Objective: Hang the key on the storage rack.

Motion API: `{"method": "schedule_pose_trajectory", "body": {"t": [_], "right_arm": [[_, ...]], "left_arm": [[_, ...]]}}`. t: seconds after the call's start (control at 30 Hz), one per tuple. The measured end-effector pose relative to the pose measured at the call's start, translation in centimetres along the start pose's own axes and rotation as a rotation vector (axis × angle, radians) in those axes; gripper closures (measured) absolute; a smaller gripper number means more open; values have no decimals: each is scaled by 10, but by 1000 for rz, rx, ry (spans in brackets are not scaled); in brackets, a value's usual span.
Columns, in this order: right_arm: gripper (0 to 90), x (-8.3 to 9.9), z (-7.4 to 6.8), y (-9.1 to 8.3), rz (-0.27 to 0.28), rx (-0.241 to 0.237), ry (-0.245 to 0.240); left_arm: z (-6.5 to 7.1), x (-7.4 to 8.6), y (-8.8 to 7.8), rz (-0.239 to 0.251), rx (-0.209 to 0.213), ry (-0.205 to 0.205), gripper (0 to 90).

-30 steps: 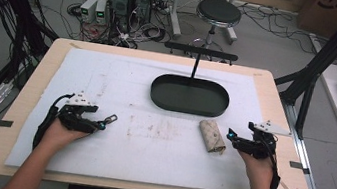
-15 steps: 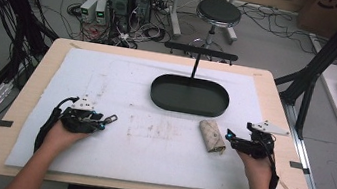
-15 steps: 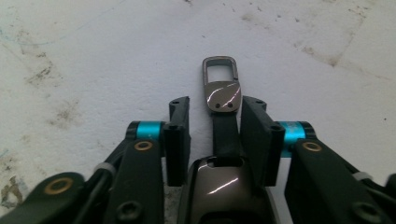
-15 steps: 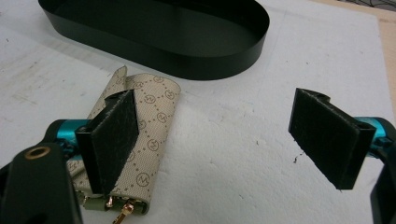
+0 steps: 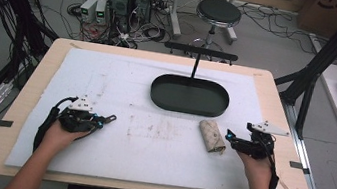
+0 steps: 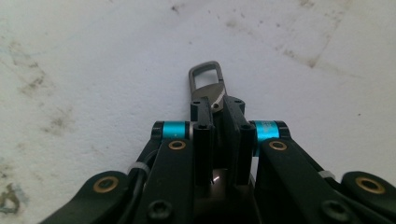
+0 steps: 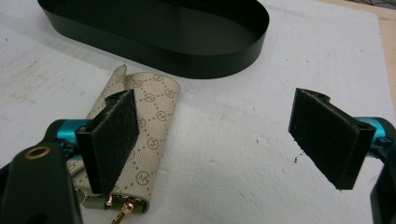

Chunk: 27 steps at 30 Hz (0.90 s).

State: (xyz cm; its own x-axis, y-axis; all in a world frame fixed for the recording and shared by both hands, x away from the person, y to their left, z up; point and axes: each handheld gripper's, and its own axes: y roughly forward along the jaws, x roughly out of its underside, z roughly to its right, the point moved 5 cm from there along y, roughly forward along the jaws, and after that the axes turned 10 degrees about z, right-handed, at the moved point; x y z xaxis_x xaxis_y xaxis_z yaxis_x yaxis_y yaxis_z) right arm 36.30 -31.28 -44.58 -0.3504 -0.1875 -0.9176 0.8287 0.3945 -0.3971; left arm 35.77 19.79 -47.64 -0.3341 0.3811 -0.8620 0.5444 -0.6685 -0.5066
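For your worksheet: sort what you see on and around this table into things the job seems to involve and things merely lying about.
Seemingly in the job:
left tool, shut on a metal clasp
right tool, open
patterned pouch
black oval tray

Lying about:
stool
floor electronics and cables

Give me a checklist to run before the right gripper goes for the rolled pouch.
1. Right gripper open: ok, jaws spread wide.
2. Rolled pouch between the jaws: not ok, it lies by the one jaw only, not in the gap.
3. Left gripper keeps its metal clip: ok, jaws shut on it.
4. Black oval tray free to receive: ok, nothing lies in it.
5. Path between pouch and tray: ok, only bare white mat there.
6. Pouch clasp state: cannot tell, the gold hardware is partly hidden at the frame's edge.
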Motion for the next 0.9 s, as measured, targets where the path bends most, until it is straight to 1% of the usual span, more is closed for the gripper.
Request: {"method": "schedule_pose_trajectory", "body": {"t": [0.03, 0.07, 0.13, 0.17, 0.23, 0.3, 0.33, 0.37, 0.4, 0.5, 0.53, 0.57, 0.6, 0.63, 0.67, 0.7, 0.73, 0.77, 0.8, 0.83, 0.87, 0.9], "right_arm": [[166, 0, 0, 0, 1, -1, 1], [166, 0, 0, 0, 1, -1, 1], [166, 0, 0, -1, 2, 1, 6], [166, 1, 1, -1, 6, 2, 6], [166, 1, 1, 0, 5, 3, 11], [167, 1, 0, 0, 12, 13, 4], [167, 1, 0, 0, 12, 13, 4], [167, 1, -1, 1, 14, 18, 0], [167, 1, -1, 1, 12, 15, -4], [167, 1, -3, 2, 12, 12, -6], [167, 1, -3, 2, 10, 11, -4], [167, 1, -3, 2, 9, 10, -4], [167, 1, -3, 2, 9, 9, 0], [167, 2, -2, 2, 9, 9, -1], [167, 2, -2, 2, 9, 9, 2], [167, 2, -1, 2, 10, 10, 2], [167, 2, -1, 2, 9, 10, 6], [167, 2, 0, 2, 12, 11, 6], [167, 2, 0, 2, 12, 11, 6], [167, 2, 0, 1, 12, 9, 7], [167, 2, 0, 2, 12, 10, 9], [167, 2, 0, 2, 11, 10, 9]], "left_arm": [[-1, -3, -5, 26, 2, 13, 829], [-1, -3, -5, 26, 2, 13, 831], [-2, -12, -13, 89, -15, 10, 836], [-2, -14, -15, 107, -19, 6, 837], [-2, -21, -19, 161, -13, -21, 839], [-2, -27, -20, 188, 1, -28, 839], [-2, -27, -20, 188, 1, -28, 839], [-1, -35, -19, 218, 3, -33, 839], [-1, -39, -18, 229, 5, -33, 839], [0, -50, -14, 257, 14, -32, 839], [0, -50, -14, 257, 14, -32, 839], [1, -60, -12, 265, 14, -17, 839], [1, -60, -12, 265, 14, -17, 839], [2, -71, -9, 274, 14, -1, 839], [2, -71, -9, 274, 14, -1, 839], [3, -84, -6, 279, 14, 19, 839], [3, -84, -6, 279, 14, 19, 839], [4, -97, -2, 291, 16, 31, 839], [4, -97, -2, 291, 16, 31, 838], [5, -110, 2, 300, 12, 42, 838], [5, -110, 2, 300, 12, 42, 838], [5, -124, 7, 302, 14, 60, 839]]}}
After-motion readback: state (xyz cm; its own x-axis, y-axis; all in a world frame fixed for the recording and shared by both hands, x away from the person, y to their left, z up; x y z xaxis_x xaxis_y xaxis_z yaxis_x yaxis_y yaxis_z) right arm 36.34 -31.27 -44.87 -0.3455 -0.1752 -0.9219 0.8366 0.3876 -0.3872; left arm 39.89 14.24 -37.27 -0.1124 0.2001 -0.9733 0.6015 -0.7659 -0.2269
